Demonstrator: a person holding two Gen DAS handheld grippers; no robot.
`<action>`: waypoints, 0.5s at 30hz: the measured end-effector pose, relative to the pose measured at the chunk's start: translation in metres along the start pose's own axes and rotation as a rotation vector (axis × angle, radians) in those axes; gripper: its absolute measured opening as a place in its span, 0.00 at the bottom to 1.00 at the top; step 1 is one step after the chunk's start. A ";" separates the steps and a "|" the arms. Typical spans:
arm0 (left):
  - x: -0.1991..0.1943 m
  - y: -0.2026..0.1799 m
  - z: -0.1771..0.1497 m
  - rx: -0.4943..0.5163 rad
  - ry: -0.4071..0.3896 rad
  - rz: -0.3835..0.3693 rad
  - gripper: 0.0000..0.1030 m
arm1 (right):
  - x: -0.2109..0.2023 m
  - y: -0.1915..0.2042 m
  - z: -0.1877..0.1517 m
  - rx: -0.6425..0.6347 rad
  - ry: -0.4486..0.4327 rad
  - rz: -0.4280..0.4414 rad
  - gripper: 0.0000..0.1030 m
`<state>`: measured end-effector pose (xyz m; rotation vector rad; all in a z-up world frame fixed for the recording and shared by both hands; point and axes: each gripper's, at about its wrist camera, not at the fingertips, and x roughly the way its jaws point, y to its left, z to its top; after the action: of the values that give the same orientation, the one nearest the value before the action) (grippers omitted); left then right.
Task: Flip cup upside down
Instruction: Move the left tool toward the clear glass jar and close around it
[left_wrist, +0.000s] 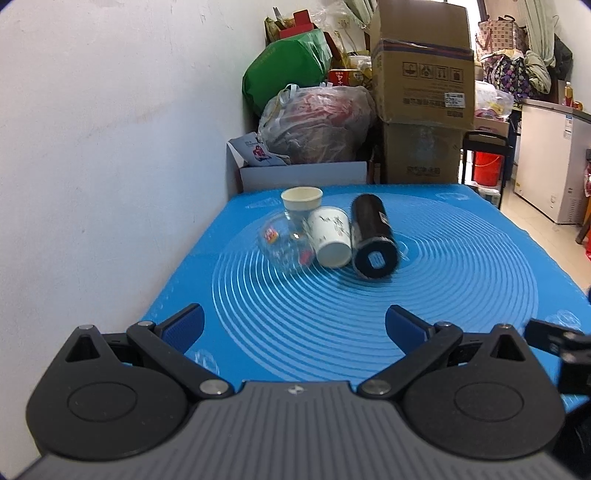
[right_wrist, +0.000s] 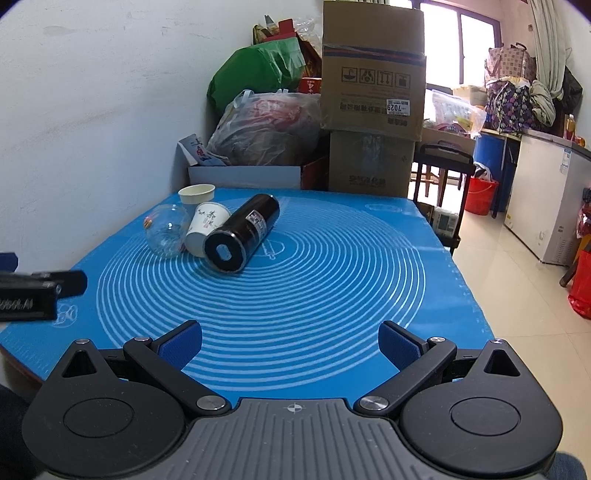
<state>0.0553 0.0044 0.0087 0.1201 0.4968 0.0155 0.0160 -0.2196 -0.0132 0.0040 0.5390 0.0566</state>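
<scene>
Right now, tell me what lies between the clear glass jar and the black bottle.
A white paper cup lies on its side between the clear glass jar and the black bottle, seen in both wrist views.

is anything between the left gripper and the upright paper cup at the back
Yes. The clear glass jar and the white printed paper cup, both on their sides, lie in front of the upright cream paper cup from the open left gripper.

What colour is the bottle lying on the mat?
Black, with a pale label on its side; the right wrist view shows the bottle best.
</scene>
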 end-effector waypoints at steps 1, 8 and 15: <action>0.009 0.001 0.005 0.002 -0.002 0.008 1.00 | 0.004 -0.001 0.003 -0.002 -0.005 -0.003 1.00; 0.096 0.010 0.051 -0.032 0.000 0.057 1.00 | 0.025 -0.012 0.014 0.029 -0.012 -0.004 1.00; 0.197 0.028 0.076 -0.107 0.088 0.100 1.00 | 0.043 -0.023 0.014 0.056 0.007 -0.018 1.00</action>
<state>0.2645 0.0322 -0.0152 0.0395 0.5765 0.1458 0.0612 -0.2400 -0.0235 0.0533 0.5475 0.0243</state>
